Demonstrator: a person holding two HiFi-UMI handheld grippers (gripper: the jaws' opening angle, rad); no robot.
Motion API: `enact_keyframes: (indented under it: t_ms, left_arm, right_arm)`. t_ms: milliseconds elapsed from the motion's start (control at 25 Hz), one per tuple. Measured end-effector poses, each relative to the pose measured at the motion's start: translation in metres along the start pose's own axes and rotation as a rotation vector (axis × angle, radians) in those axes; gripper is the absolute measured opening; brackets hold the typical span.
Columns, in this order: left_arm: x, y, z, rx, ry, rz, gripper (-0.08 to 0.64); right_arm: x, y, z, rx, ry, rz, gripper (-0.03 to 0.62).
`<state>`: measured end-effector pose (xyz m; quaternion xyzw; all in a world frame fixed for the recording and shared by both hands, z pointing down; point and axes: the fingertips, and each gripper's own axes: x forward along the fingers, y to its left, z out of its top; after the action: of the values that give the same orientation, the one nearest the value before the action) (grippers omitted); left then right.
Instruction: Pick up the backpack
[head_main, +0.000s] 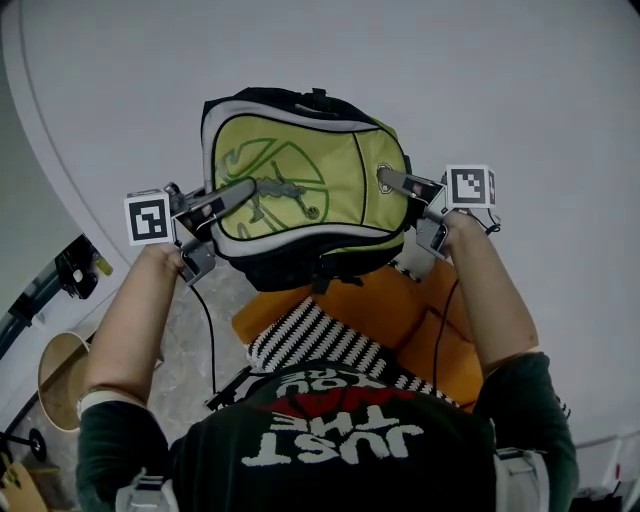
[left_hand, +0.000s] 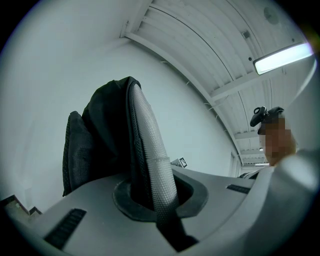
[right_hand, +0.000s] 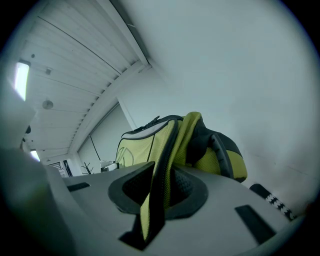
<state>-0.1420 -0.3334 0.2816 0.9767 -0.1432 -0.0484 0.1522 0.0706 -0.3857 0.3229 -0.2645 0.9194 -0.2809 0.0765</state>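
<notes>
A lime-green backpack with black and grey trim hangs in the air in front of me, held between both grippers. My left gripper is at its left side, shut on a grey mesh strap of the backpack; in the left gripper view the jaws pinch that strap. My right gripper is at the bag's right side. In the right gripper view it is shut on a yellow-green mesh strap with a black edge, and the bag's body hangs beyond.
A white wall stands right behind the bag. Below it lie an orange seat and a black-and-white striped cloth. A round wooden top and a stand are at the lower left. Cables hang from both grippers.
</notes>
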Motion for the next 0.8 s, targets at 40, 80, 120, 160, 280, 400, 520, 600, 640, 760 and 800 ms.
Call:
enact_keyframes:
  t_ms: [40, 80, 120, 160, 280, 400, 520, 600, 640, 760, 800]
  left_arm:
    - [0.0004, -0.001, 0.0007, 0.001, -0.002, -0.003, 0.034]
    - [0.0008, -0.002, 0.0013, 0.002, -0.004, -0.006, 0.034]
    - [0.0009, -0.0028, 0.0019, 0.004, -0.005, -0.008, 0.032]
    - [0.0007, -0.0031, 0.0023, 0.007, -0.005, -0.008, 0.032]
    - [0.0001, -0.0027, 0.0028, 0.012, -0.006, -0.005, 0.032]
    - [0.0003, -0.0028, 0.0027, 0.015, -0.007, -0.008, 0.032]
    - [-0.0004, -0.0013, 0.0027, 0.02, -0.008, -0.001, 0.032]
    - [-0.0002, -0.0012, 0.0032, 0.022, -0.008, 0.003, 0.032]
    - [0.0005, -0.0035, 0.0036, 0.021, -0.01, -0.002, 0.032]
    - [0.0015, -0.0077, 0.0047, 0.023, -0.011, -0.011, 0.032]
    - [0.0017, -0.0077, 0.005, 0.023, -0.011, -0.013, 0.032]
  right_arm:
    - [-0.0001, 0.0003, 0.0005, -0.002, -0.001, 0.0, 0.083]
    - [-0.0003, 0.0008, 0.0012, -0.005, -0.003, 0.001, 0.083]
    - [-0.0006, 0.0015, 0.0018, -0.007, -0.005, 0.002, 0.083]
    - [-0.0009, 0.0022, 0.0023, -0.008, -0.008, 0.003, 0.083]
    - [-0.0012, 0.0034, 0.0028, -0.01, -0.013, 0.004, 0.081]
    - [-0.0021, 0.0012, 0.0031, -0.028, -0.012, -0.003, 0.081]
    - [-0.0016, 0.0019, 0.0029, -0.026, -0.017, 0.005, 0.081]
    - [-0.0016, 0.0023, 0.0033, -0.03, -0.017, 0.01, 0.081]
    - [-0.0017, 0.003, 0.0031, -0.031, -0.016, 0.013, 0.081]
    - [-0.0015, 0.006, 0.0037, -0.045, -0.017, 0.023, 0.081]
    - [-0.0014, 0.0058, 0.004, -0.05, -0.017, 0.022, 0.081]
